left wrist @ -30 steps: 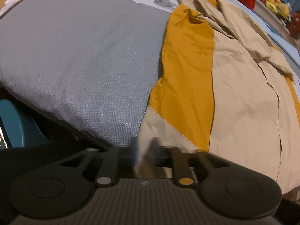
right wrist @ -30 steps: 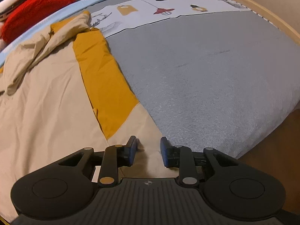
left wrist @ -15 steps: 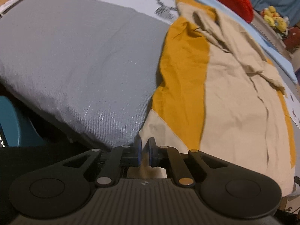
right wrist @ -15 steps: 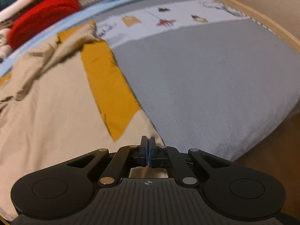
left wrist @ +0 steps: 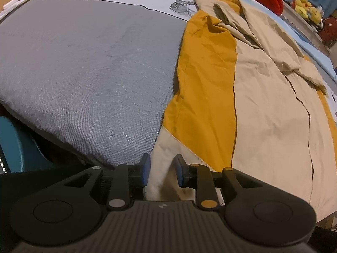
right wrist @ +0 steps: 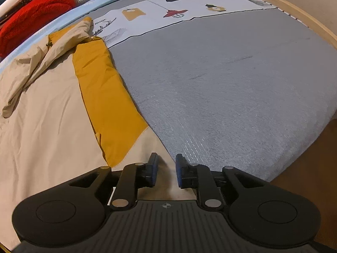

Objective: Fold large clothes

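Observation:
A large beige and mustard-yellow garment (left wrist: 263, 109) lies spread on a grey bed (left wrist: 88, 67); it also shows in the right wrist view (right wrist: 52, 126). My left gripper (left wrist: 161, 171) is open, its jaws on either side of the garment's beige bottom-left corner at the bed's near edge. My right gripper (right wrist: 166, 171) is open, its jaws on either side of the beige bottom-right corner (right wrist: 151, 145). Neither is closed on the cloth. The collar end is bunched at the far side (right wrist: 42, 59).
The grey bed (right wrist: 221, 84) has a white printed strip (right wrist: 168, 12) at the far side. A red knit item (right wrist: 35, 16) and soft toys (left wrist: 307, 6) lie beyond the bed. A teal object (left wrist: 16, 145) stands below the bed's left edge. A wooden bed frame (right wrist: 311, 23) runs along the right.
Both grippers were shut on the garment's bottom corners half a second ago. Both have now opened, with the corners still lying between the jaws.

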The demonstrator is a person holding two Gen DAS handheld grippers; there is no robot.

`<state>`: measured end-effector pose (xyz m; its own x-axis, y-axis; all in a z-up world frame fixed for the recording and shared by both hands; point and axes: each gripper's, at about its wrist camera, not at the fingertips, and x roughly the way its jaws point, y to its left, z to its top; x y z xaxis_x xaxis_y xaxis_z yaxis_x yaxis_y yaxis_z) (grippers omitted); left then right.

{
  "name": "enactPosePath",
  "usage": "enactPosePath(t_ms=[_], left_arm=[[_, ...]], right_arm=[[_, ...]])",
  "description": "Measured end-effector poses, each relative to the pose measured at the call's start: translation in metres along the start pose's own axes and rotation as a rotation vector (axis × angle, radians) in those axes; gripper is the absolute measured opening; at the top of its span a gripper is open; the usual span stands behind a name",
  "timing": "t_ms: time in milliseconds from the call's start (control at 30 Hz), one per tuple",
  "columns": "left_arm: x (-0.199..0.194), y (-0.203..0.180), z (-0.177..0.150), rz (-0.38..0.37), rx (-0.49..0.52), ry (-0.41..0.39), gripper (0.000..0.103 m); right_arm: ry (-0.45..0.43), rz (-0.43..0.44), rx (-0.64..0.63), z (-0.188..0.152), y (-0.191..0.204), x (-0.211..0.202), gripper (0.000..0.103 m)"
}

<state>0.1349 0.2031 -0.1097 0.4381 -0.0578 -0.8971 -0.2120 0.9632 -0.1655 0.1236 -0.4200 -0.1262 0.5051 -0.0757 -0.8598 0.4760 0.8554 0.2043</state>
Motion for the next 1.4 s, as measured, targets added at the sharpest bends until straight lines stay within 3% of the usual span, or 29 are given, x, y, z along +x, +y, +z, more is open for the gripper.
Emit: enactPosePath(t_ms=[100,133,167,200,400,533,600,667,700,967,1167,1200,1233,1267,1300,1333,1400], left_arm=[[-0.002,-0.002,0.0,0.004,0.015,-0.012,0.006],[-0.003,-0.003,0.0,0.001,0.019,-0.017,0.005],[-0.005,-0.004,0.0,-0.002,0.026,-0.023,0.003],[-0.007,-0.005,-0.001,-0.003,0.034,-0.03,0.003],[-0.019,-0.002,0.0,-0.052,-0.001,-0.048,0.003],[-0.012,0.003,0.002,-0.055,-0.052,-0.02,0.005],[-0.008,0.005,0.003,-0.044,-0.068,-0.01,0.015],[-0.005,0.005,0.003,-0.027,-0.075,-0.002,0.021],[-0.003,0.005,0.003,-0.022,-0.075,0.0,0.023],[0.0,0.005,0.005,0.011,-0.08,-0.024,0.026],[0.001,-0.003,0.003,0.012,-0.029,-0.019,0.026],[0.001,-0.004,0.002,0.011,-0.022,-0.019,0.02],[0.001,-0.006,0.002,0.011,-0.012,-0.019,0.013],[-0.001,-0.007,0.002,0.007,0.0,-0.023,0.004],[-0.003,-0.008,0.001,0.003,0.008,-0.033,0.003],[-0.007,-0.01,0.001,0.004,0.021,-0.046,0.003],[-0.015,-0.016,0.001,-0.004,0.036,-0.072,0.002]], right_arm=[[0.005,0.042,-0.024,0.0,0.005,-0.002,0.021],[0.006,0.053,-0.037,-0.001,0.007,-0.002,0.017],[0.013,0.072,-0.052,-0.003,0.01,-0.003,0.006],[0.021,0.092,-0.063,-0.003,0.012,-0.003,0.0],[-0.006,0.116,-0.059,-0.004,0.012,-0.013,0.0],[-0.02,0.077,-0.013,-0.002,0.003,-0.013,0.001],[-0.016,0.062,0.018,0.0,-0.002,-0.008,0.019],[-0.014,0.07,0.043,0.003,-0.006,-0.003,0.054],[-0.015,0.061,0.041,0.005,-0.006,-0.001,0.057],[-0.062,-0.037,-0.062,0.009,0.004,-0.001,0.058],[0.022,0.054,-0.087,0.004,0.009,0.009,0.061],[0.024,0.039,-0.143,0.002,0.016,0.009,0.06],[0.026,0.032,-0.179,0.001,0.021,0.009,0.051],[0.024,0.039,-0.183,0.001,0.023,0.008,0.028],[0.025,0.066,-0.162,0.002,0.021,0.006,0.014],[0.033,0.098,-0.133,0.003,0.019,0.005,0.005],[0.021,0.101,-0.121,0.004,0.019,-0.002,0.004]])
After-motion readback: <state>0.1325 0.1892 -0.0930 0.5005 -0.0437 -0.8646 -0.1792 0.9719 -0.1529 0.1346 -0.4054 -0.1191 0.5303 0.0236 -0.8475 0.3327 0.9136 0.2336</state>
